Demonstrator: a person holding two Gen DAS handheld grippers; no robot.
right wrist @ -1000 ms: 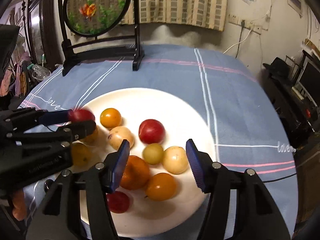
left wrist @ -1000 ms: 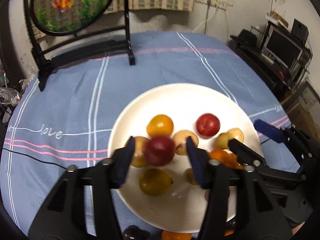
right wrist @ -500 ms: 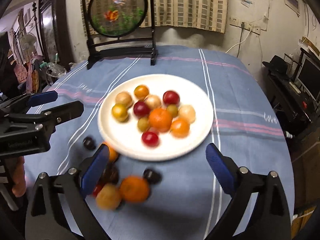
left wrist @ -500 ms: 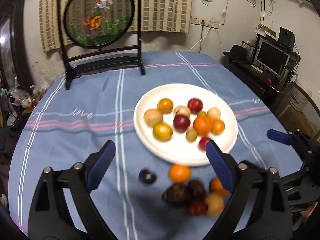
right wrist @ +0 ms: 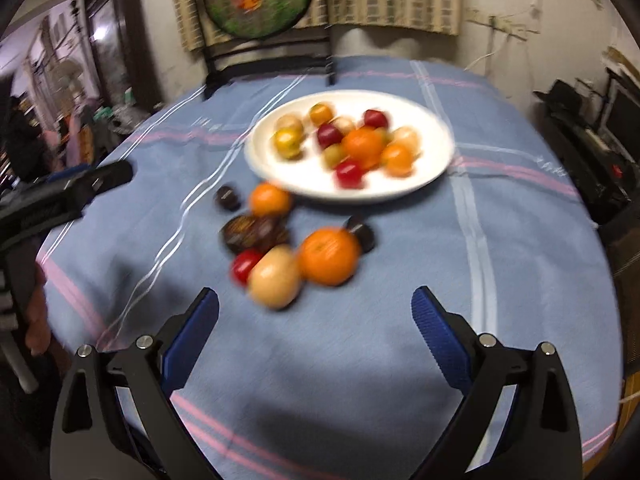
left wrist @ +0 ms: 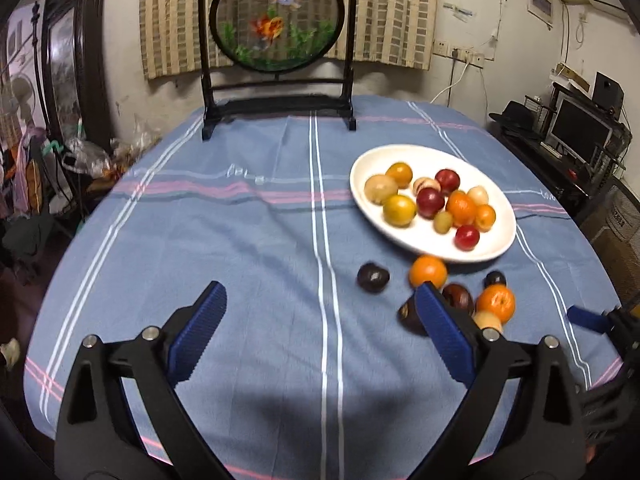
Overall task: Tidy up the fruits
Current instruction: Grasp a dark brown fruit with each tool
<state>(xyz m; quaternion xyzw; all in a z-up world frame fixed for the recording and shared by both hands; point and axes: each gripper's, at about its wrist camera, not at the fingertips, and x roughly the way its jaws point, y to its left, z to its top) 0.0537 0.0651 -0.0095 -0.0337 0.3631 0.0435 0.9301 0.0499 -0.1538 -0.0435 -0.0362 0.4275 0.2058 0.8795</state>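
On the blue striped tabletop point(left wrist: 240, 240), a white plate point(left wrist: 424, 240) is seen already loaded with about ten fruits, while a loose cluster of fruits point(right wrist: 296, 248) is left on the cloth just in front of the plate's near rim. Both tools are held back from the fruit and nothing is gripped: the left hand-held gripper point(left wrist: 320, 332) is spread wide with only bare cloth between its jaws, and the right hand-held gripper point(right wrist: 316, 332) is likewise spread wide and empty.

The coming move is judged to turn on where the cluster lies. From the right hand-held gripper it is found almost straight ahead, with a pale yellow fruit point(right wrist: 274, 276) and a large orange point(right wrist: 328, 256) nearest. From the left hand-held gripper the same cluster is set off to the right, partly hidden behind its right finger. The right hand is therefore judged the better placed. No long axis is offered by these round fruits, so jaw orientation should matter little.
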